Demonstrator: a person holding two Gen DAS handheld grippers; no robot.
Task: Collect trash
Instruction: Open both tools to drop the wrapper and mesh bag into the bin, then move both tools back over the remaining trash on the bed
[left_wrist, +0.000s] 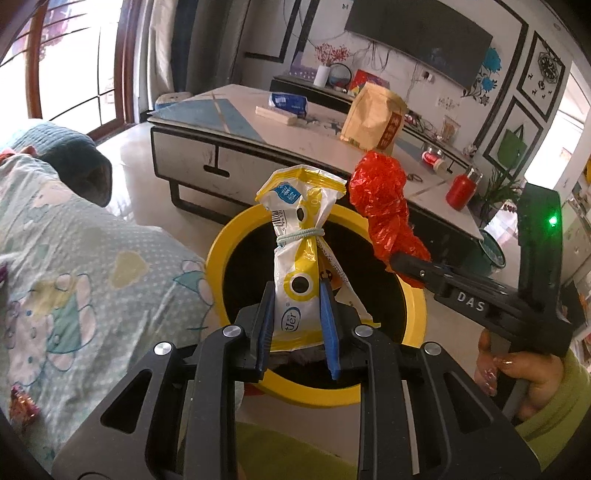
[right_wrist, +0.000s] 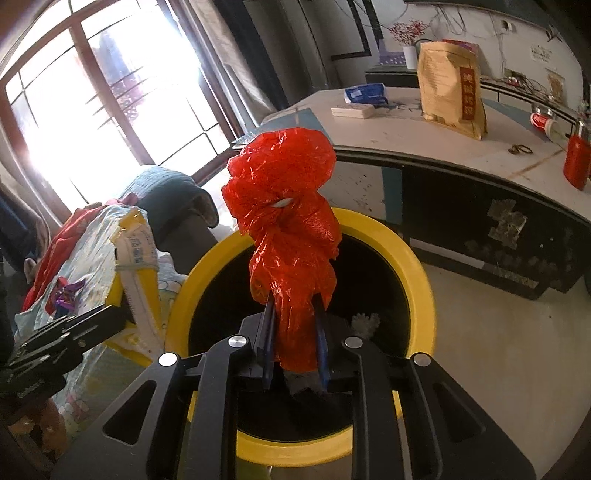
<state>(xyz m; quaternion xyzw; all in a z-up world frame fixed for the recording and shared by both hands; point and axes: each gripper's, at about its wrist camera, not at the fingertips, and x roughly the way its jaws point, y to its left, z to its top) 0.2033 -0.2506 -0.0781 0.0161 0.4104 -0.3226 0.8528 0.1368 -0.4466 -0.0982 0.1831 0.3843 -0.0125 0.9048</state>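
On my left a patterned blanket (left_wrist: 74, 240) lies beside the yellow bin (left_wrist: 415, 310). My left tongs (left_wrist: 297, 325) are clamped on a white and yellow packet (left_wrist: 299, 236) tied with a band, held above the bin's open mouth. Just right of it, my right tongs (right_wrist: 293, 343) grip a crumpled red plastic bag (right_wrist: 284, 206), also over the bin. Behind stands a low bench (left_wrist: 236, 122) carrying a tan paper bag (left_wrist: 373, 114) and a red bottle (left_wrist: 461, 188)
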